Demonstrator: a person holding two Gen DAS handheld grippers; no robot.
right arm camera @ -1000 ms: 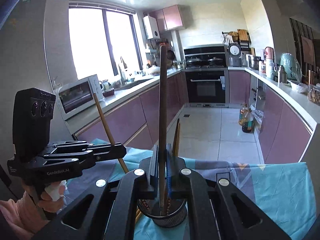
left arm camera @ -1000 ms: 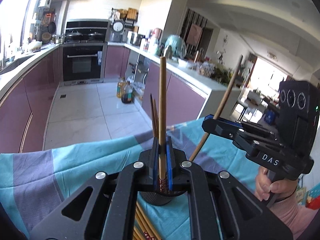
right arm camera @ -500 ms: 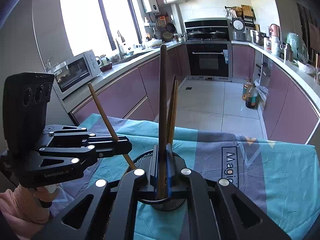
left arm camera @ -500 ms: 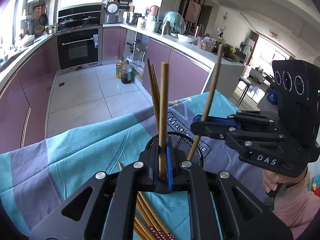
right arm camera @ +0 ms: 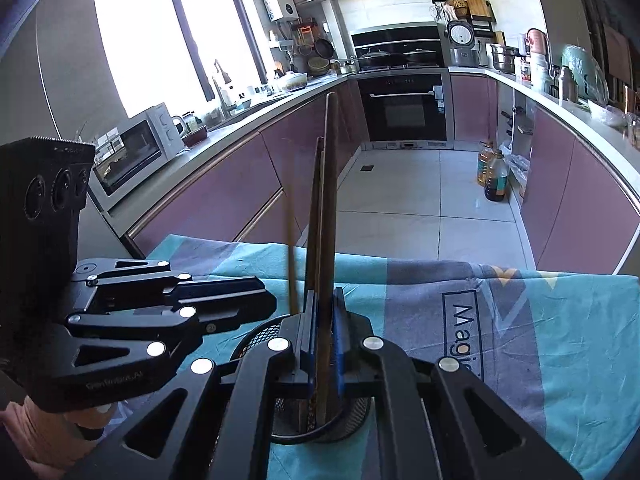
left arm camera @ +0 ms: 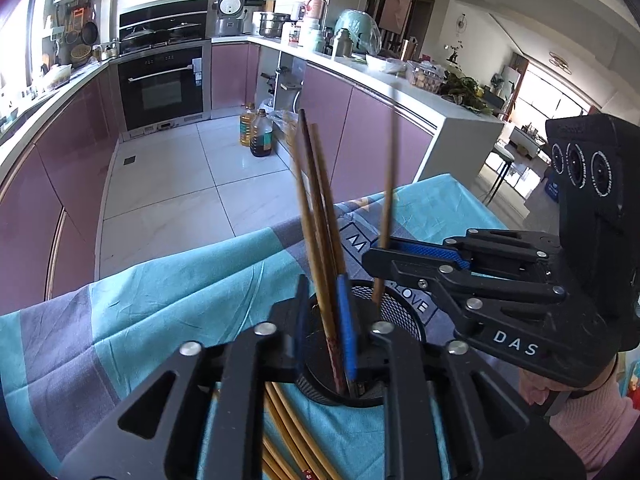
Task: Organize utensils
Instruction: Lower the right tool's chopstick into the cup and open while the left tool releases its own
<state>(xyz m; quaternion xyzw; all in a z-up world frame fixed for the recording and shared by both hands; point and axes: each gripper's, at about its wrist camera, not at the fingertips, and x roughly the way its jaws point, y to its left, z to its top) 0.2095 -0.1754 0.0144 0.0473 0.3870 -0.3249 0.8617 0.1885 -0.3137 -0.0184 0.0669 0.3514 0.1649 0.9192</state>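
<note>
Both of my grippers have dropped lower over the black mesh holder (left arm camera: 400, 312) since half a second ago, and my left gripper (left arm camera: 324, 320) has let its fingers spread: the chopstick it was pinching now stands loose in the cup with two others, the three chopsticks (left arm camera: 316, 232) leaning together between the parted blue pads. From the right wrist view, my right gripper (right arm camera: 323, 336) shows a narrow gap between its pads with a dark chopstick (right arm camera: 330, 216) running up through it; I cannot tell whether the pads press on it or merely flank it. From the left camera that same stick (left arm camera: 387, 200) rises out of the right gripper's tip, its lower end just above the holder's rim. It looks blurred in both views.

The holder sits on the turquoise and grey cloth (left arm camera: 168, 292), toward the edge nearest the kitchen floor. More chopsticks (left arm camera: 288, 432) lie flat on the cloth beneath my left gripper, beside the holder's base.
</note>
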